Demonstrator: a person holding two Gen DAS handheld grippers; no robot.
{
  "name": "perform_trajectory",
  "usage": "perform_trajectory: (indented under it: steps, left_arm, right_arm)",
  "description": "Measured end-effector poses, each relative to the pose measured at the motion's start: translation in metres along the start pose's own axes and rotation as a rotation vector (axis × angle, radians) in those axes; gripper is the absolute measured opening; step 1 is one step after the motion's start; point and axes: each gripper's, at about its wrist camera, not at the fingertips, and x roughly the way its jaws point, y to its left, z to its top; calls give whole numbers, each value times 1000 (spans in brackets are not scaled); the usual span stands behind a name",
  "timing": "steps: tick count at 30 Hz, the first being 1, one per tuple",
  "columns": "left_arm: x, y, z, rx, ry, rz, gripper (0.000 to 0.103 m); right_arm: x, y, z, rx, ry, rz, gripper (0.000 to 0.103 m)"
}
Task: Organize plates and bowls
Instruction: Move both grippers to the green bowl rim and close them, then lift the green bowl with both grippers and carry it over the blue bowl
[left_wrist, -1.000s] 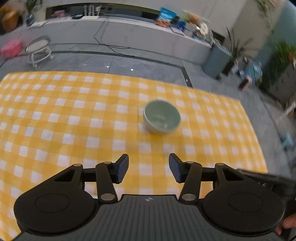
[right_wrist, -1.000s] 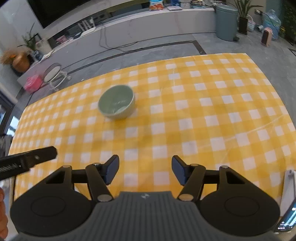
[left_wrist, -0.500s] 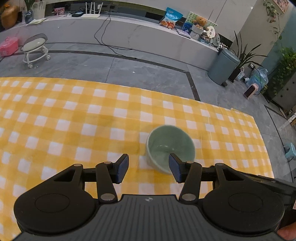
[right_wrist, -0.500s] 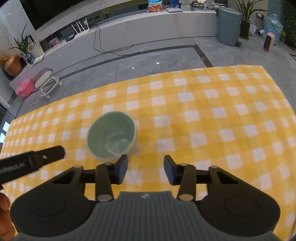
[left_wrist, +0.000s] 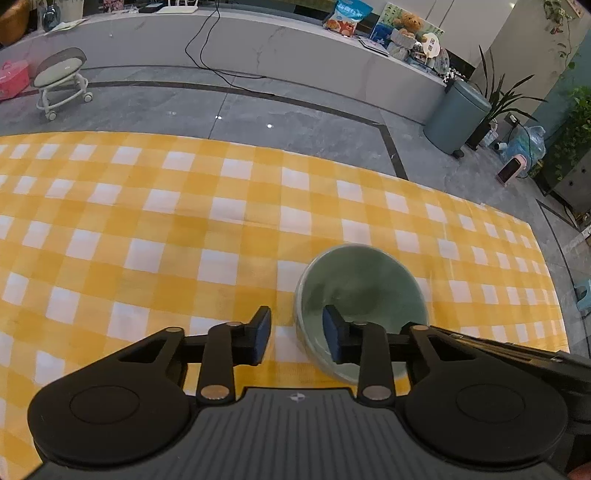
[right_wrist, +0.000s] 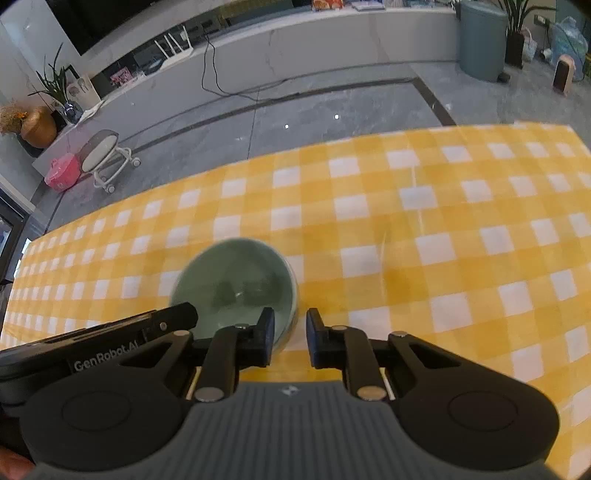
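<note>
A round, glossy pale-green bowl (left_wrist: 360, 295) sits upright on a yellow-and-white checked cloth (left_wrist: 147, 229), toward the cloth's right half as the left wrist view has it. The glaze is smooth and throws faint dark reflections off the inside; the wall is deep and curves in to a narrower base.

The left gripper (left_wrist: 295, 334) is matte black plastic with ribbed grey housing behind. Its jaws stand moderately apart and straddle the bowl's near-left rim: the right finger lies over the inside of the bowl, the left finger outside over the cloth. Whether either pad touches the wall cannot be told; nothing is clamped.

The right gripper (right_wrist: 290, 341) has its jaws closer together, a narrow gap between them, astride the bowl's near-right rim: left finger over the inside, right finger just outside. Contact cannot be told here either.

Only the right wrist view shows the left gripper's body reaching in beside the bowl, with white lettering on it, plus a wheeled stool (right_wrist: 105, 157) and pink case (right_wrist: 62, 171) beyond the cloth. Only the left wrist view shows the teal bin (left_wrist: 456, 116) clearly close behind the bowl, on grey stone floor.
</note>
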Motion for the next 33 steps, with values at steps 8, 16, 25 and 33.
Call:
perform_trajectory:
  steps: [8,16,25,33]
  left_arm:
    - [10,-4,-5,17,14,-6,18]
    - [10,-9,-5,21,13,4,13]
    - [-10,-10,-14,13,14,10,11]
    - [-51,-13,-27,-7,1,9,11]
  right_arm:
    - [19,3,-1,-1,25,7,15]
    - [23,3,-2,-7,16,8,13]
    - [9,1,-8,42,34,8,8]
    - [-29,6,-22,35,17,31,7]
